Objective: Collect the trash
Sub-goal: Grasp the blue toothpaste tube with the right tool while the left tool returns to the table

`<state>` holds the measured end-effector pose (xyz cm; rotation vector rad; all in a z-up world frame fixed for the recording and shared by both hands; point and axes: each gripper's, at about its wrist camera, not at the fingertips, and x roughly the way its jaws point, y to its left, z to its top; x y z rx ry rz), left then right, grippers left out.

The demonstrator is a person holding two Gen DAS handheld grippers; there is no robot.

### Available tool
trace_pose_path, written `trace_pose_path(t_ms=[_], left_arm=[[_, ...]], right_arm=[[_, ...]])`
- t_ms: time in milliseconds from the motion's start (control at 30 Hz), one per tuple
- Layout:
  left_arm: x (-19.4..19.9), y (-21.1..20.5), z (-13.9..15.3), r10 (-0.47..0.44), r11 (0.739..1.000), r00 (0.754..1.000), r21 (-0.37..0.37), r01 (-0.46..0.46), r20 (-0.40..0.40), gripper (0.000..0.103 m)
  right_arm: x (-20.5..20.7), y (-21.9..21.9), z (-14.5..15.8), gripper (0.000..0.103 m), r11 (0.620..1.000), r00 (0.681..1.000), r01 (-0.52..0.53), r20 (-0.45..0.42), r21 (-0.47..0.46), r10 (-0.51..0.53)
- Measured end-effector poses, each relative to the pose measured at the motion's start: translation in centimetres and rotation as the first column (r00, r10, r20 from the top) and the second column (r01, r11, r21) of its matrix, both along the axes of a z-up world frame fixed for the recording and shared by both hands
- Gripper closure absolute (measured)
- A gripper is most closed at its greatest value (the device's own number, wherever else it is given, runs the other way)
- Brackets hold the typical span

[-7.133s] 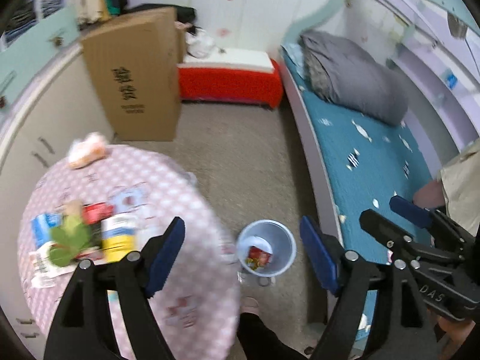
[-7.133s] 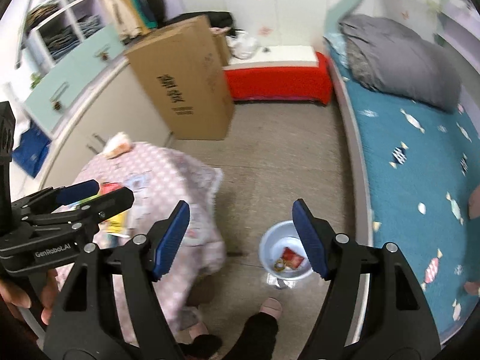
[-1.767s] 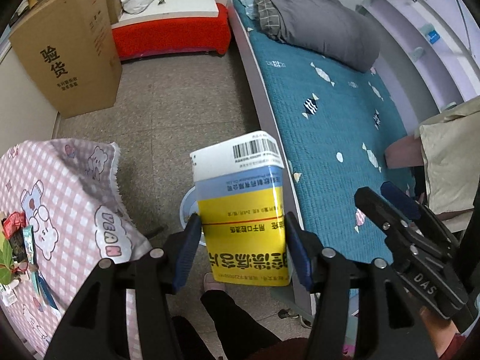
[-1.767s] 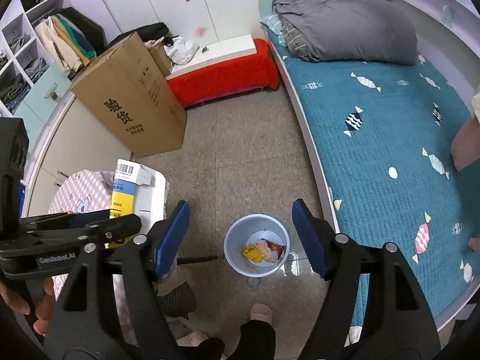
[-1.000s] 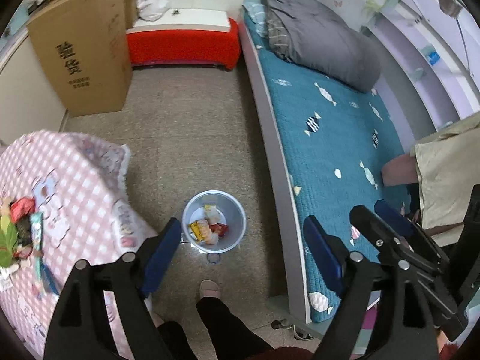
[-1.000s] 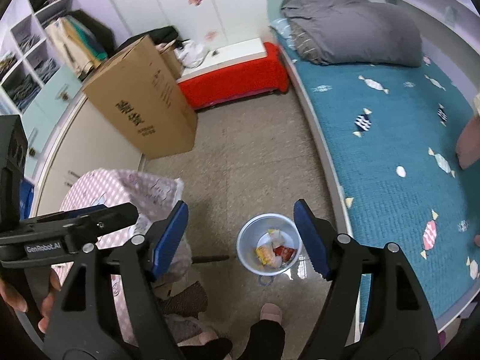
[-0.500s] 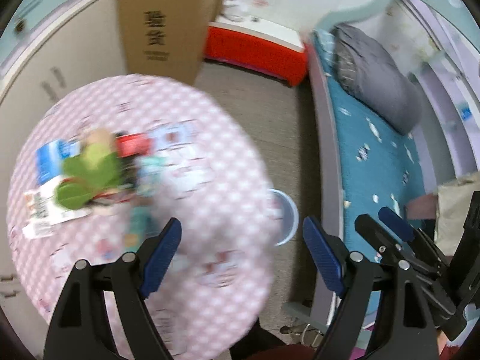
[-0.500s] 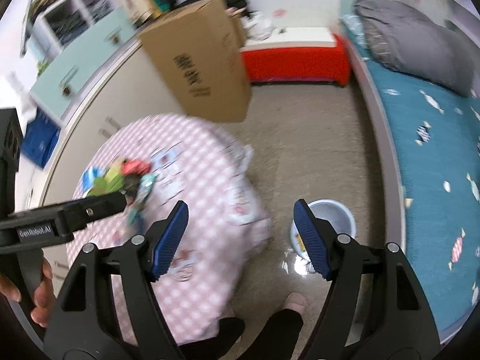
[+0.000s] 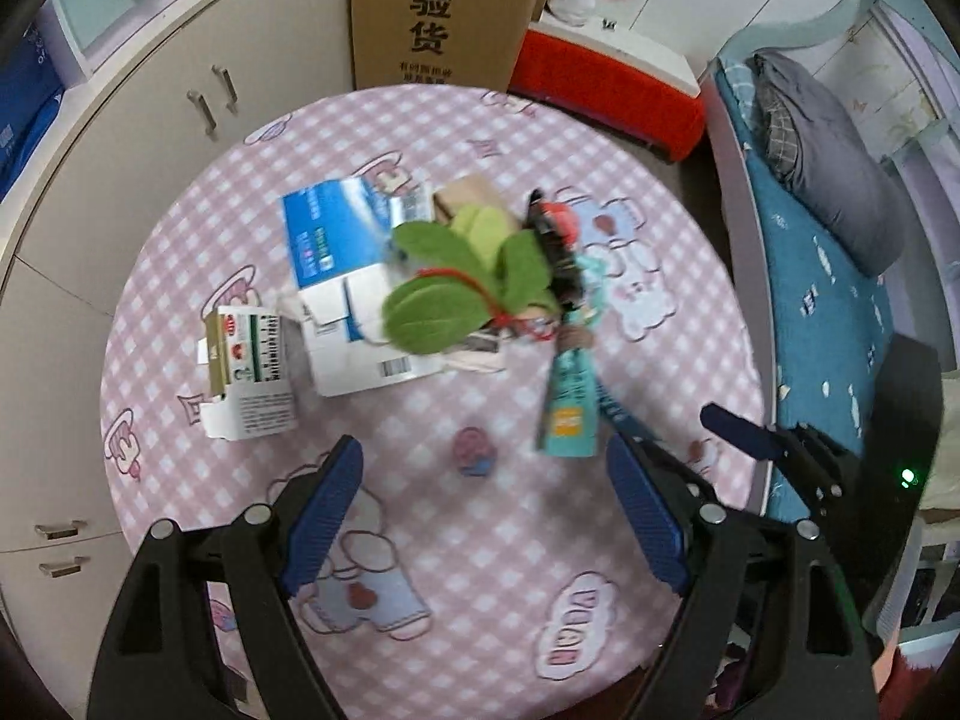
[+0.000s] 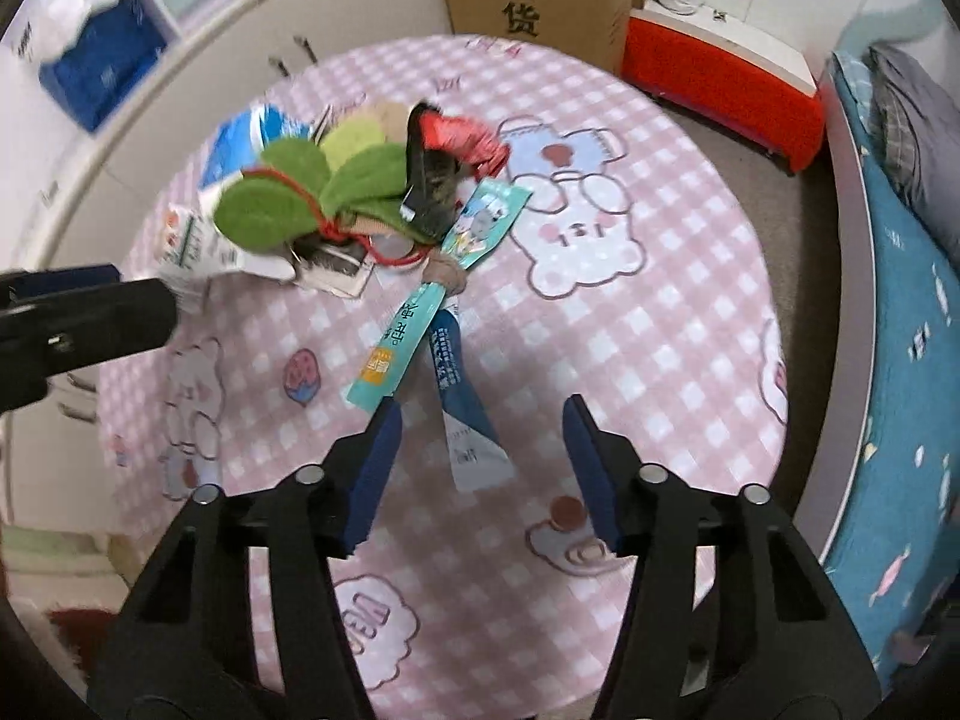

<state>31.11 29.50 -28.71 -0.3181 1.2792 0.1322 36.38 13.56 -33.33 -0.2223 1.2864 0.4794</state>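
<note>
A round table with a pink checked cloth (image 9: 540, 570) fills both views. Trash lies in a heap on it: a blue and white box (image 9: 336, 240), a small green and red carton (image 9: 246, 360), green felt leaves (image 9: 456, 282), a red wrapper (image 10: 462, 132) and a teal sachet (image 10: 408, 336). A dark blue and white sachet (image 10: 465, 414) lies under my right gripper (image 10: 483, 420). Its jaws are closing with the sachet's end between them, and the pads are clear of it. My left gripper (image 9: 483, 462) hangs open and empty above bare cloth, short of the heap.
Behind the table stand a tall cardboard box (image 9: 444, 12) and a red bench (image 9: 606, 90). Curved cabinets (image 9: 120, 120) run along the left. A bed with a teal cover (image 9: 828, 276) lies to the right. The bin is out of view.
Both views swung from the floor and the bin to above the table and came lower. The right jaws have narrowed. The left gripper stays open and empty.
</note>
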Motion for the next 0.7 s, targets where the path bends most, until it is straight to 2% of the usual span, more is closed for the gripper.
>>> trace_pose_path(t_ms=[33, 100, 200, 267, 600, 700], left_arm=[[0.0, 0.2, -0.3, -0.010, 1.000, 1.000, -0.002, 0.010, -0.006, 0.022], [0.3, 0.2, -0.8, -0.026, 1.000, 0.999, 0.000, 0.026, -0.019, 0.022], [1.1, -0.6, -1.7, -0.066, 0.998, 0.997, -0.003, 0.066, -0.037, 0.022], [1.4, -1.2, -2.1, -0.084, 0.996, 0.995, -0.011, 0.083, -0.047, 0.022], [4.8, -4.9, -5.3, -0.137, 0.989, 0.987, -0.058, 0.132, -0.086, 0.022], [5.9, -6.0, -6.4, -0.137, 0.990, 0.986, -0.058, 0.132, -0.095, 0.022]], right_arm=[[0.2, 0.4, -0.6, 0.052, 1.000, 1.000, -0.008, -0.010, -0.016, 0.007], [0.6, 0.6, -1.3, 0.065, 1.000, 1.000, -0.015, -0.025, -0.020, 0.014], [1.2, 0.8, -2.2, 0.069, 0.999, 0.998, -0.038, -0.057, -0.020, 0.037], [1.5, 0.6, -2.4, 0.082, 0.999, 0.996, -0.046, -0.071, -0.010, 0.045], [1.3, -4.0, -1.5, 0.088, 0.998, 0.991, 0.015, -0.133, 0.054, -0.008], [1.3, -5.6, -1.2, 0.088, 0.998, 0.992, 0.041, -0.122, 0.050, -0.035]])
